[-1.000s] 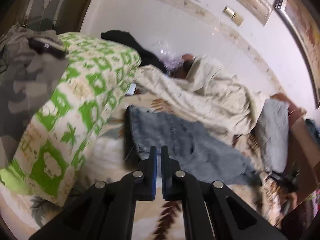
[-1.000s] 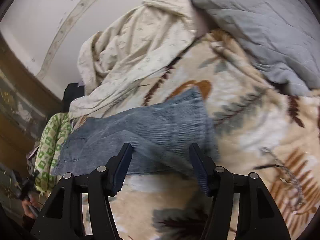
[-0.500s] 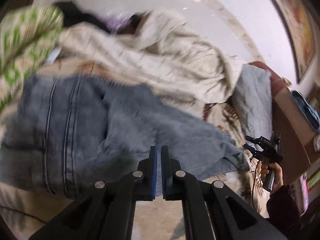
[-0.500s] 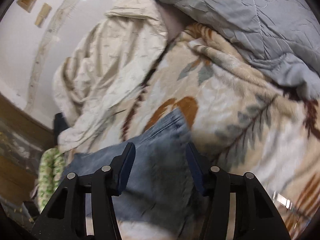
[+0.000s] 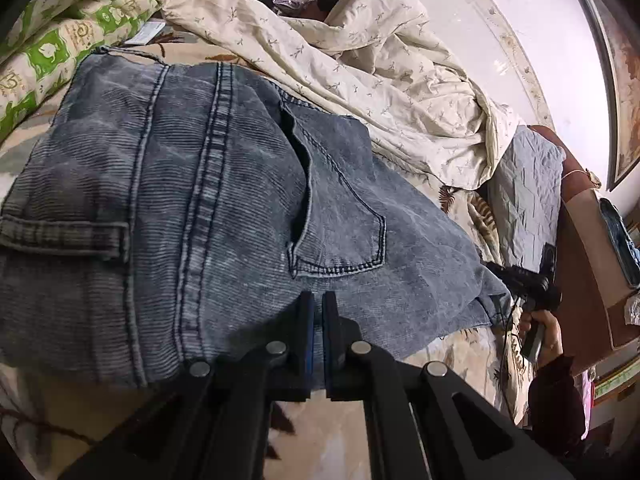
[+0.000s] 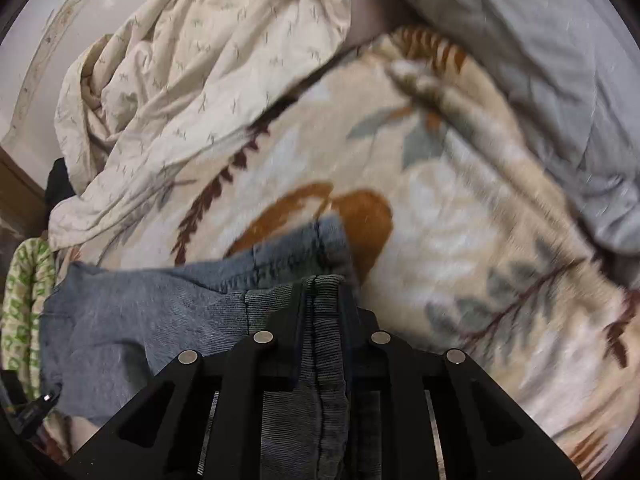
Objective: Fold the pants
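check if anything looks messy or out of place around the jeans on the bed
The jeans lie fairly flat. Behind them a cream sheet is crumpled in a heap, and a grey quilt is bunched at the bed's edge. Nothing looks spilled or damaged.

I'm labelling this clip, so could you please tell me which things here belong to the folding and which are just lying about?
Part of the job:
- jeans
- left gripper
- right gripper, shut on the jeans

Lying about:
- cream sheet
- green patterned quilt
- grey quilt
- leaf-print blanket
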A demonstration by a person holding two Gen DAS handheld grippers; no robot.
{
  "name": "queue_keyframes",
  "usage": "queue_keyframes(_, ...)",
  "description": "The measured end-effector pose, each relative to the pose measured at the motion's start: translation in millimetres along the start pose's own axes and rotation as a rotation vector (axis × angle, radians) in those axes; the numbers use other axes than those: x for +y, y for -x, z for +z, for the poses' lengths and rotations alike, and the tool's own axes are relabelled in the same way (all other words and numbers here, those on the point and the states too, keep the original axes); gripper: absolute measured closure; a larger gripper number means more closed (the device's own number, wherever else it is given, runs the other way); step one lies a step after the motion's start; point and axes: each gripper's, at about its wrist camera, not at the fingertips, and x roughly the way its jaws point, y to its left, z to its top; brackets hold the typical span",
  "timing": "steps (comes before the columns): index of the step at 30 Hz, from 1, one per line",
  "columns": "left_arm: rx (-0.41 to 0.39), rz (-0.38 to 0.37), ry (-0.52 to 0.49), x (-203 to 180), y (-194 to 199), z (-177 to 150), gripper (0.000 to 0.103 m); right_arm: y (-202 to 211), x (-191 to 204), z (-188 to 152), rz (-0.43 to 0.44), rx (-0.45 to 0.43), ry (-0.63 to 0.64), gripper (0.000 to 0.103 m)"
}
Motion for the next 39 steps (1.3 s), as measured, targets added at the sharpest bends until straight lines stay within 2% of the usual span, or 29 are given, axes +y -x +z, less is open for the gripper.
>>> queue_keyframes(5, -0.004, -0.015, -0.002, 4, 7, -2, 0.098, 15, 6, 14, 0.017, -0.167, 0.002, 0.089)
queue_keyframes(8, -0.001, -0.018, -0.025, 4, 9, -6, 0.098, 8, 14, 24, -0.011, -0.219, 0.012, 0.089)
queue_keyframes(12, 0.005, -0.022, -0.034, 8, 14, -13, 0.098, -17, 20, 33, -0.092, -0.213, 0.031, 0.089)
queue_keyframes(16, 0.016, -0.026, -0.02, 17, 17, -18, 0.098, -39, 18, 33, -0.149, -0.126, 0.001, 0.085)
queue_keyframes(19, 0.002, -0.016, -0.007, 15, 22, -16, 0.098, -17, 28, 28, -0.172, -0.13, -0.018, 0.084)
queue_keyframes(21, -0.034, -0.011, -0.017, 7, 29, -12, 0.098, 8, 41, 21, -0.115, -0.148, -0.003, 0.075)
queue_keyframes(23, -0.078, -0.033, -0.047, -4, 35, -8, 0.098, 38, 53, 3, -0.033, -0.167, 0.042, 0.073)
queue_keyframes(27, -0.13, -0.058, -0.088, -25, 36, -4, 0.096, 65, 47, -25, 0.105, -0.103, 0.044, 0.073)
queue_keyframes(29, -0.142, -0.067, -0.083, -33, 27, -1, 0.096, 63, 50, -36, 0.122, -0.071, 0.053, 0.073)
queue_keyframes(33, -0.129, -0.056, -0.091, -49, 4, 6, 0.096, 41, 76, -57, 0.108, 0.006, 0.112, 0.074)
queue_keyframes(35, -0.103, -0.055, -0.088, -52, -9, 7, 0.096, 30, 84, -68, 0.032, 0.026, 0.161, 0.074)
queue_keyframes(36, -0.083, -0.042, -0.093, -52, -14, 7, 0.096, 23, 85, -73, 0.002, 0.064, 0.179, 0.074)
queue_keyframes(38, -0.026, 0.008, -0.093, -47, -26, 5, 0.096, 2, 78, -86, -0.008, 0.207, 0.173, 0.075)
queue_keyframes(39, 0.01, 0.034, -0.086, -43, -30, 3, 0.096, 7, 81, -90, -0.024, 0.193, 0.225, 0.076)
